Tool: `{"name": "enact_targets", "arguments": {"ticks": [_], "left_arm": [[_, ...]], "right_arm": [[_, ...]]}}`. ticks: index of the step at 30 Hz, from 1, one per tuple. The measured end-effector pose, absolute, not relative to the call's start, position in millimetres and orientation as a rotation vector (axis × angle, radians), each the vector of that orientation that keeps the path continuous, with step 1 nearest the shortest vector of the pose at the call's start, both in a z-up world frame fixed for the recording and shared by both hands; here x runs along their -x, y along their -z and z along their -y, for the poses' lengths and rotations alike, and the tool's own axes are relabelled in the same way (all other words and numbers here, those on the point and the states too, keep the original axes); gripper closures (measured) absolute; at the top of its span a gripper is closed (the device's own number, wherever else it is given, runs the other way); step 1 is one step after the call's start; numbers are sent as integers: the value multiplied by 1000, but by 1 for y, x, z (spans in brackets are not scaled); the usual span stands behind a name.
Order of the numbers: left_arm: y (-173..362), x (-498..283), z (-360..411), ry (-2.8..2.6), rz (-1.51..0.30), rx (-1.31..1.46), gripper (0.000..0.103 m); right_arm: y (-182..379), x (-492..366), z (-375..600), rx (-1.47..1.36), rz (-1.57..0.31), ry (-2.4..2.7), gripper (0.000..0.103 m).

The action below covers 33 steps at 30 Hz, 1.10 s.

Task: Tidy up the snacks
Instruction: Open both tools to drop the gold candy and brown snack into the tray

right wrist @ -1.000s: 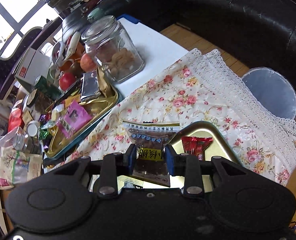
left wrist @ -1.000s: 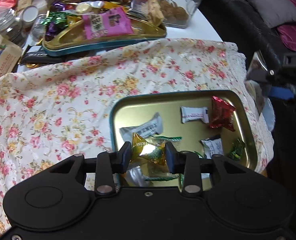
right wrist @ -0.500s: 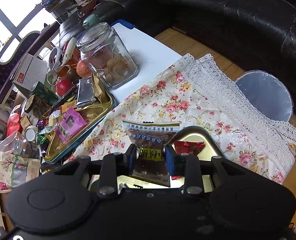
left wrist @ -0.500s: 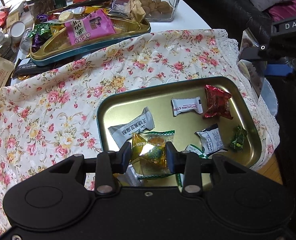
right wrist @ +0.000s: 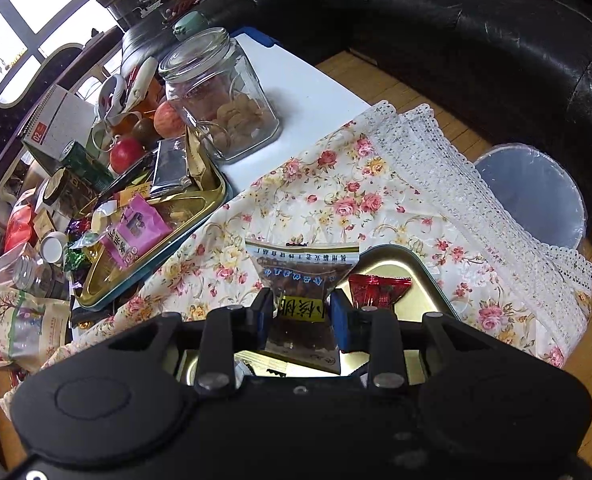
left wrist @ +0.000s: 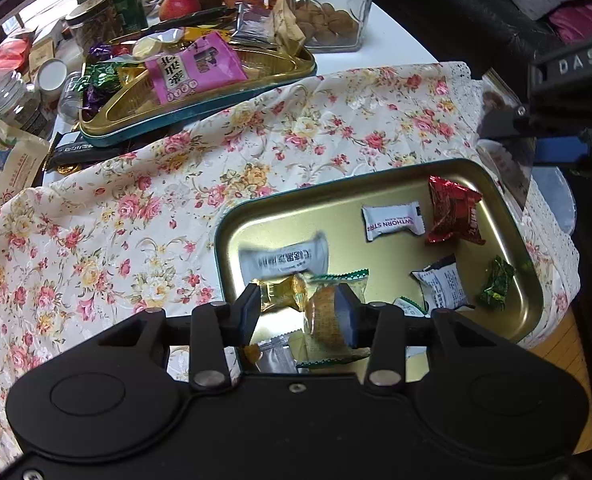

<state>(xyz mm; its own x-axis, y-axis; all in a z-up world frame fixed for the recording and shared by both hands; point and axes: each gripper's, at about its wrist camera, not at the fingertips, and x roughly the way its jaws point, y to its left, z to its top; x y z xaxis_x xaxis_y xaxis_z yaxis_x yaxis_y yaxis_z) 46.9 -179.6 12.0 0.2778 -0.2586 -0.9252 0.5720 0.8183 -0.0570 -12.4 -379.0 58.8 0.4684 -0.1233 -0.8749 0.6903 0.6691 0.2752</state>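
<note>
Nearest, the left hand-held gripper is spread wide over the gold tray, a gold-wrapped candy loose between its fingers. The right hand-held gripper is clamped on a clear packet of dark snacks above the same tray.

In the tray: a grey bar at 9 o'clock, a white bar and red packet toward 1 o'clock, a green candy at 4 o'clock.

Farther, at 11 o'clock on the worktop, a second tray carries a pink packet. Beyond it, a glass jar contains walnuts.
</note>
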Motion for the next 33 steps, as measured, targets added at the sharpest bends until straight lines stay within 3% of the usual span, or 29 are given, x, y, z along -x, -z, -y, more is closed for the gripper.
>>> {"name": "enact_targets", "arguments": {"ticks": [33], "left_arm": [[-8,-64,166,414,-1176,-312,53]], "right_arm": [[-42,6,358,-453,-1118,495,58]]}}
